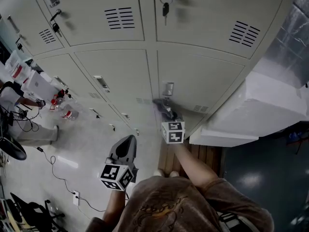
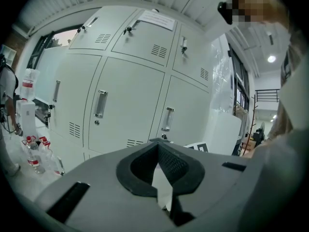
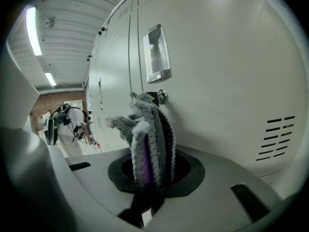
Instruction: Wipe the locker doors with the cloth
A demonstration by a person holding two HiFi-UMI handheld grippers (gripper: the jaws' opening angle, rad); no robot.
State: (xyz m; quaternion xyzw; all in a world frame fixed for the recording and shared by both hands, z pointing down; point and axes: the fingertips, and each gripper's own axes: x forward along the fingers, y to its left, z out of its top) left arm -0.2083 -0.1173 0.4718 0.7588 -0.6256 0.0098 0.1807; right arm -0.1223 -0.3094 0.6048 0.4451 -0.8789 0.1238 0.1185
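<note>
- The left gripper hangs low over the floor, well apart from the lockers. Its jaws are pressed together with nothing between them, so it takes no part in the wiping.
- The right gripper is clamped on a grey knitted cloth, whose folds stand up out of the jaws. The cloth is raised to the lower locker door, just below the recessed handle and beside the lock knob. Whether it presses on the metal cannot be told.
- The step in hand looks like wiping this lower door around its handle.
- The next move probably calls for flat pressure and a sweep rightward across the bare panel toward the vent slots, without snagging the knit on the lock.
- The doors are smooth, pale painted metal that should let the cloth slide easily.
- Around the room, water bottles stand at the lockers' foot on the left, a cable trails over the floor, and a white wrapped block leans against the lockers on the right.
</note>
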